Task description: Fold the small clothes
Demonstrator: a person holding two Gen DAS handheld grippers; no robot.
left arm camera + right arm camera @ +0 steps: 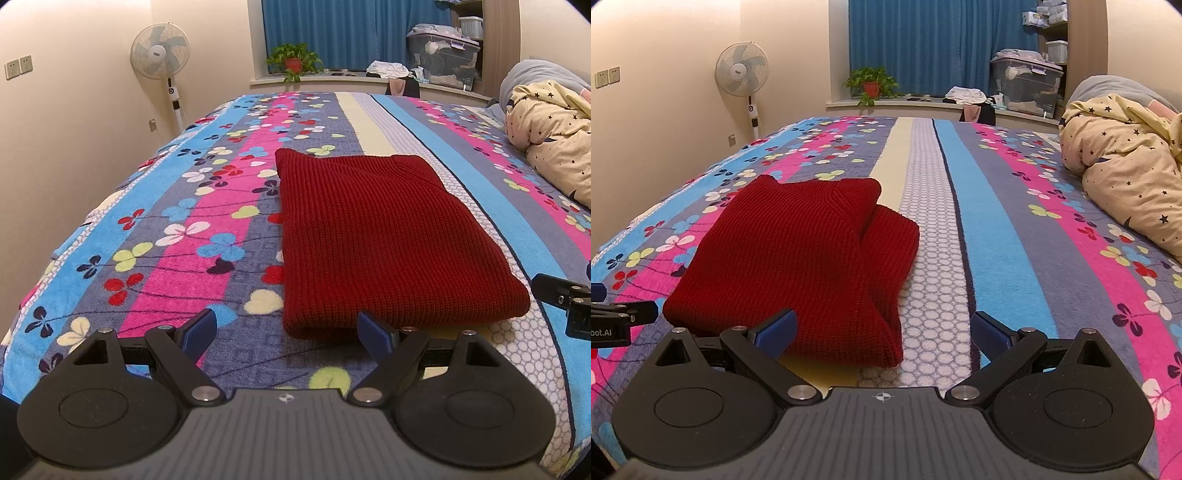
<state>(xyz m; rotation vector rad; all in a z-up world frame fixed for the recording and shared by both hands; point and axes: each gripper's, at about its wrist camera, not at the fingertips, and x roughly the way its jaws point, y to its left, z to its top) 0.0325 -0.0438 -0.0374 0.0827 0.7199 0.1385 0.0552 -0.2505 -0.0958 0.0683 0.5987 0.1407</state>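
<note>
A dark red knit sweater (384, 236) lies folded into a long rectangle on the striped flowered bedspread (177, 236). My left gripper (286, 332) is open and empty, low over the bed at the sweater's near left corner. The sweater also shows in the right wrist view (798, 258), with a second folded layer sticking out on its right side. My right gripper (884, 330) is open and empty at the sweater's near right corner. Each gripper's tip shows at the edge of the other's view, the right one (561, 295) and the left one (624, 314).
A rolled cream star-print quilt (1123, 184) and a grey pillow (1108, 86) lie on the bed's right side. A standing fan (162, 55) is by the left wall. The far window sill holds a potted plant (293, 61), clothes and a storage box (443, 59).
</note>
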